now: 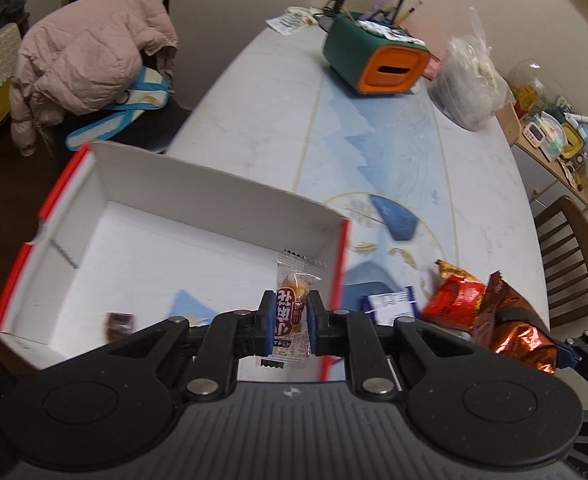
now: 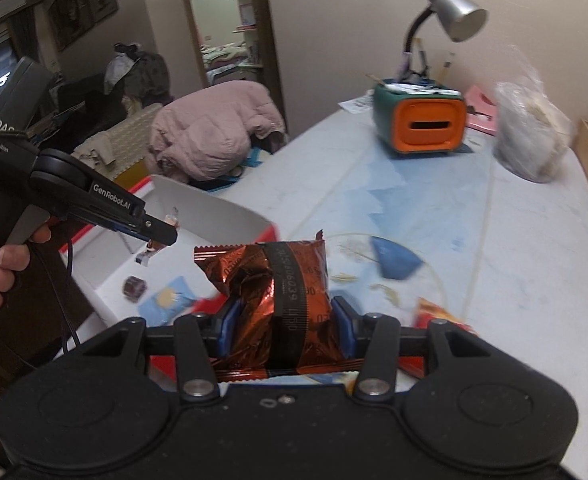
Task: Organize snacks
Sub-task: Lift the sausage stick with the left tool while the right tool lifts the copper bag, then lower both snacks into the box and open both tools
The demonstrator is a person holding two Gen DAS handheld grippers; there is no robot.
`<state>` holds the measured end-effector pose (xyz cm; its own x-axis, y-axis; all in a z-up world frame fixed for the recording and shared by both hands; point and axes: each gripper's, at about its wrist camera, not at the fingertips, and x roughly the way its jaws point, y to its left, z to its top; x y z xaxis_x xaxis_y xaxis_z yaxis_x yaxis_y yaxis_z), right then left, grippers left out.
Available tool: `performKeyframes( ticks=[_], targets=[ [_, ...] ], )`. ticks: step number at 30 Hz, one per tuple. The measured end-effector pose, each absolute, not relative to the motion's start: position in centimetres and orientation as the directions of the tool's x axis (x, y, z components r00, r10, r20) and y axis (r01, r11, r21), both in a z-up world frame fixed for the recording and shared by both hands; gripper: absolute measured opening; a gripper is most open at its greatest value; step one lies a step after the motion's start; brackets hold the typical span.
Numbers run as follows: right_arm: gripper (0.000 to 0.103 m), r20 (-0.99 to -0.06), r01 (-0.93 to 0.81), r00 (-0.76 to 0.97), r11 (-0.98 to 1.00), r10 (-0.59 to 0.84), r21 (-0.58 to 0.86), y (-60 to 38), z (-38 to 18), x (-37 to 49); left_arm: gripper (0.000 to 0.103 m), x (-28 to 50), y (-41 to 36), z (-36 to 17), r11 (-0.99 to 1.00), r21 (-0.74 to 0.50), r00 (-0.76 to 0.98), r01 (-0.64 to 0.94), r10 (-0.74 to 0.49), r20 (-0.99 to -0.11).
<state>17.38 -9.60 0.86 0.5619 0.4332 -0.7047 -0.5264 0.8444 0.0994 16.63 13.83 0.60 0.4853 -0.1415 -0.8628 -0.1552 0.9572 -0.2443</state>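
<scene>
Clearly left gripper point(image 1: 287, 317) pinches clear snack packet point(image 1: 292, 312); right gripper point(image 2: 283, 322) clamps copper wrapper point(image 2: 277, 300).

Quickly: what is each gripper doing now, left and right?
Left gripper: shut on a small clear-wrapped snack.
Right gripper: shut on a shiny copper-brown snack packet.

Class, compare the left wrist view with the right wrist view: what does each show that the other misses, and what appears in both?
Only the left wrist view shows the wooden chair at the table's right and the cluttered side shelf. Only the right wrist view shows the person's hand on the left hand-held gripper, and the doorway. Both show the white box, the copper foil packet in the right hand-held gripper, the small clear-wrapped snack, the green-and-orange holder and the pink jacket.
</scene>
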Motion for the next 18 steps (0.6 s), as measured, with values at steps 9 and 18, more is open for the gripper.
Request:
performKeyframes(
  ticks=[9, 18],
  targets=[
    [0.047, -0.718, -0.563, 0.534, 0.822, 0.446, 0.091, -2.0, -0.3, 17.2, 0.015, 15.1, 19.9, 0.4, 0.959, -0.222, 0.478, -0.177, -0.113, -0.871],
    [0.047, -0.742, -0.560, 0.524, 0.826, 0.418, 0.069, 3.9, -2.6, 18.3, 0.015, 15.5, 24.7, -1.4, 0.965, -0.177, 0.442, -0.195, -0.074, -0.894]
  ],
)
